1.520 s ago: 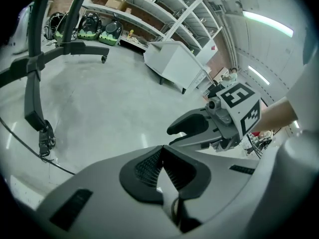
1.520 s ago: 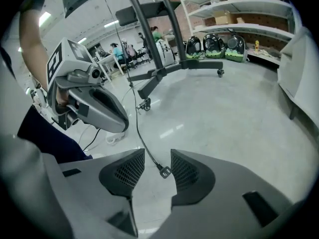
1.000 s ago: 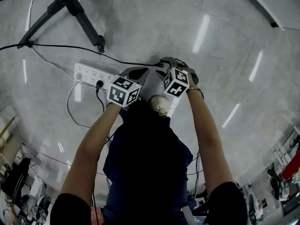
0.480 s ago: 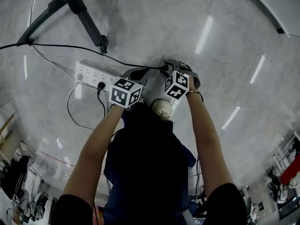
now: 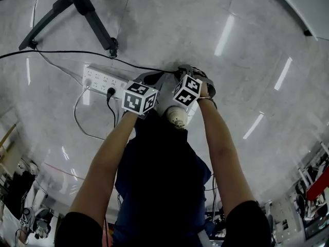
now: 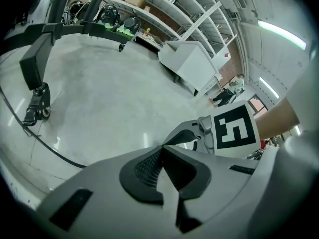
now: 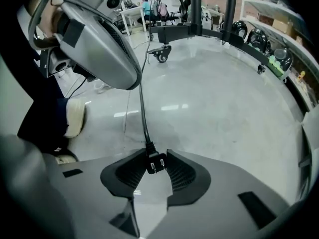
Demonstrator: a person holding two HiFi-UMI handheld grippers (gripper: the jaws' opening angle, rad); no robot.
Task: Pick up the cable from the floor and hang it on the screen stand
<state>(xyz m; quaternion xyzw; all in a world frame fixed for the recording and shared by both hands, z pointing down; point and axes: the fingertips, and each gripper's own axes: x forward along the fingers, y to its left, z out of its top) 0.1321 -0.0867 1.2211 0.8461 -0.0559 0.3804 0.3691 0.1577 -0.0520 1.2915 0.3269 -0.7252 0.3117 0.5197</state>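
**Status: plug gripped, lift and hanging outstanding**

The screen stand [image 5: 85,9] is at upper left, well apart from both grippers. The left gripper [image 6: 162,151] has its jaws together and carries nothing. The cable [image 7: 142,108] lies along the floor. Its plug [image 7: 155,164] sits between the pads of the right gripper [image 7: 155,157], whose jaws have just been closing and now contact it on both sides. Remaining steps, as judged: lift, carry, drape.
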